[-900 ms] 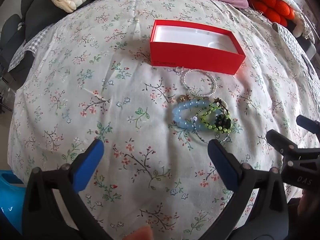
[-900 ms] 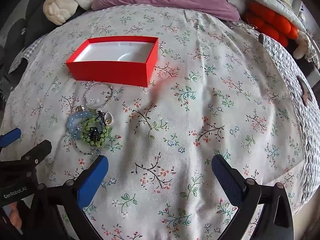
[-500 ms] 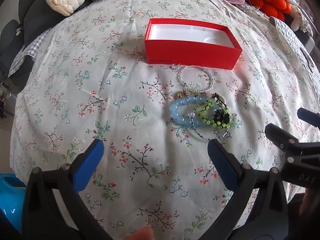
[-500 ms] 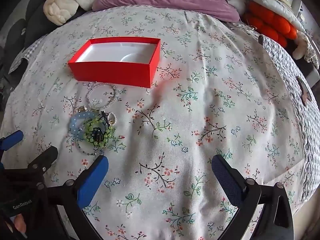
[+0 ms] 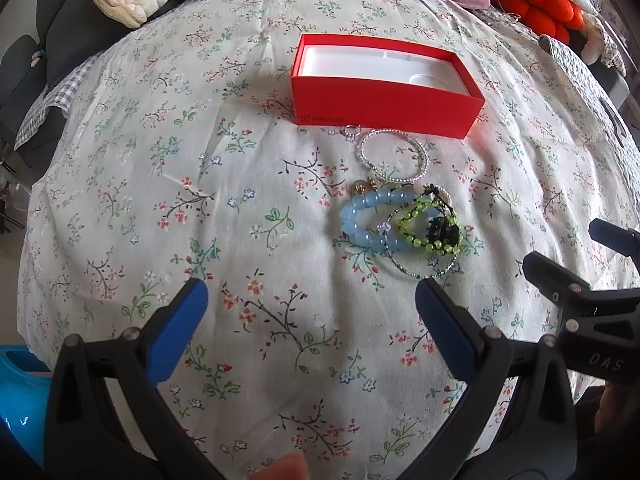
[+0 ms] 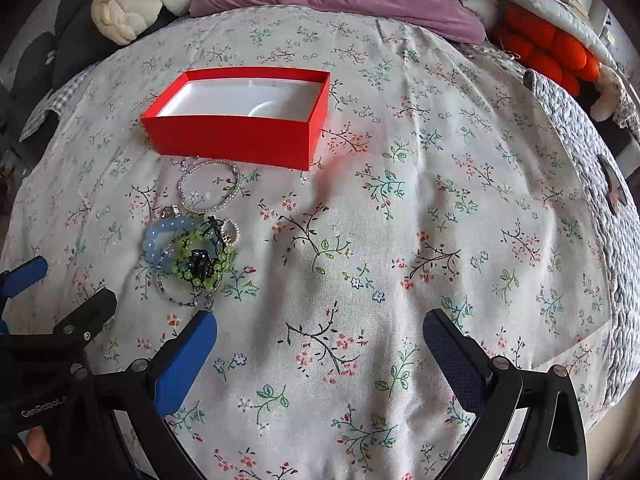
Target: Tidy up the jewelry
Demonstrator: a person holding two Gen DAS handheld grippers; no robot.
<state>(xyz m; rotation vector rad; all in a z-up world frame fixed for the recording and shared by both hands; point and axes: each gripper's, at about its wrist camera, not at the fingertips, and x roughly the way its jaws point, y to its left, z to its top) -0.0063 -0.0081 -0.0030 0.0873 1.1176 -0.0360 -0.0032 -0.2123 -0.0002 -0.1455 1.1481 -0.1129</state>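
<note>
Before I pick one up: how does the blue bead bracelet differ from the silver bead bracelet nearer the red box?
The blue bead bracelet has large, translucent pale-blue beads; the silver bead bracelet has tiny silvery-white ones. The blue one lies tangled under the green bead bracelet, while the silver one lies alone, just in front of the red box. Both lie flat on the floral cover, outside the box.

Both your cameras look down along their fingers at the flowery bedspread, side by side, sharing the red box and bracelets.
</note>
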